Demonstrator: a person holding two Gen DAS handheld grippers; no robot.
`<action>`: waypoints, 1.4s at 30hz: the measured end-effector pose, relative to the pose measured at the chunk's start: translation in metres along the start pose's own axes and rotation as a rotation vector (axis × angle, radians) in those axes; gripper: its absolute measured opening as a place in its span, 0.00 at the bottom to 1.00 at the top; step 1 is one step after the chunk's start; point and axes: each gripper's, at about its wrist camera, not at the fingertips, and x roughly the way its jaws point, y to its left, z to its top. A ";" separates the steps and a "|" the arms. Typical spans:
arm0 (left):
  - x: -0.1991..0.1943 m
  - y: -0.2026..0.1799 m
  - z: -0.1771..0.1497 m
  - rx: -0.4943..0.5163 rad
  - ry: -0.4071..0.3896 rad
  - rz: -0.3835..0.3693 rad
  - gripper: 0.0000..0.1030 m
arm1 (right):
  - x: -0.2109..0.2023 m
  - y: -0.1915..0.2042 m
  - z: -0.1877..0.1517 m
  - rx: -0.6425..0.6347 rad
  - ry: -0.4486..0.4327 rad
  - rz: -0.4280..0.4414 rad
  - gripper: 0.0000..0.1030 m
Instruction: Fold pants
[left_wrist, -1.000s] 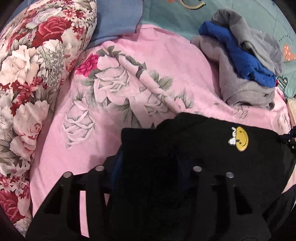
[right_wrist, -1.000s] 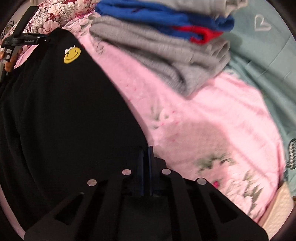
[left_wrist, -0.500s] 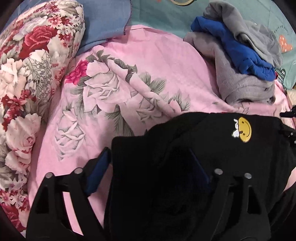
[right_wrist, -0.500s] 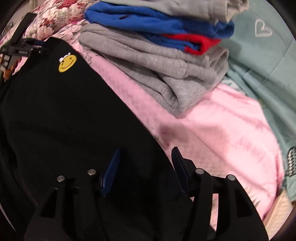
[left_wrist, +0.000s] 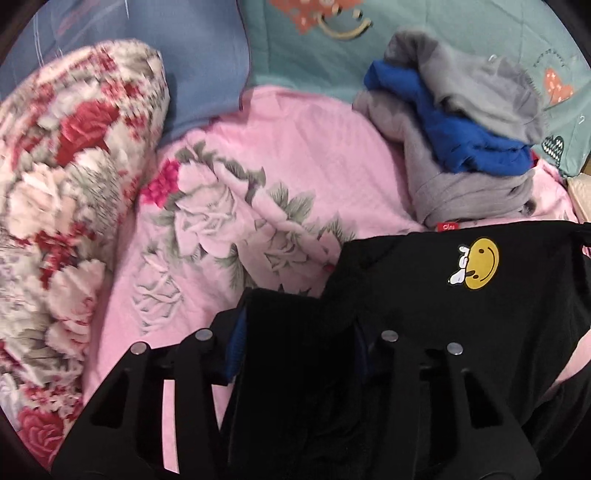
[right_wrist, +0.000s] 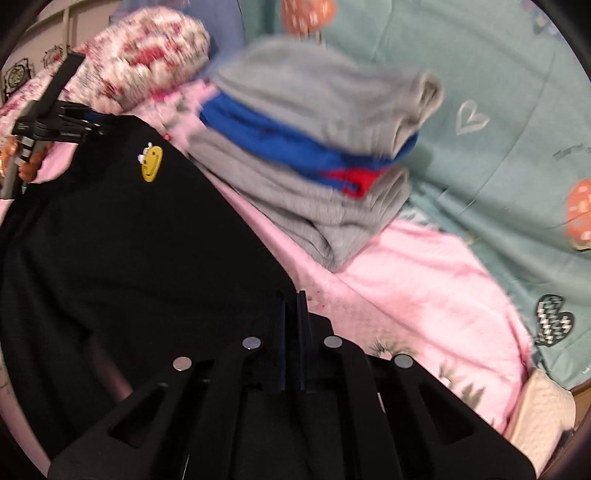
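Note:
Black pants (left_wrist: 443, 314) with a yellow smiley patch (left_wrist: 480, 264) lie on a pink floral blanket (left_wrist: 277, 166). My left gripper (left_wrist: 299, 332) is shut on a thick fold at the pants' left corner; black cloth fills the gap between its blue pads. In the right wrist view the pants (right_wrist: 129, 240) spread left and the patch (right_wrist: 152, 163) shows near the far end. My right gripper (right_wrist: 291, 306) is shut, its fingers nearly touching, pinching the pants' right edge. The left gripper (right_wrist: 48, 122) shows at the pants' far corner.
A stack of folded grey and blue clothes (left_wrist: 461, 147) (right_wrist: 314, 166) sits just beyond the pants. A rolled floral quilt (left_wrist: 66, 184) borders the left. Behind are a blue pillow (left_wrist: 199, 55) and a teal quilt (right_wrist: 498, 147).
Half a second ago both grippers stood open over the pants; both have since shut on the cloth. Both views have shifted, and the clothes stack now sits more central in the right wrist view.

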 end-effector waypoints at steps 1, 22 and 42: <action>-0.014 0.001 -0.001 0.003 -0.026 -0.007 0.45 | -0.016 0.007 -0.004 -0.002 -0.024 -0.008 0.05; -0.147 0.069 -0.217 0.040 0.074 0.051 0.68 | -0.077 0.189 -0.166 0.076 -0.049 0.332 0.05; -0.125 0.078 -0.181 -0.506 0.125 -0.223 0.10 | -0.071 0.182 -0.164 0.121 -0.051 0.336 0.05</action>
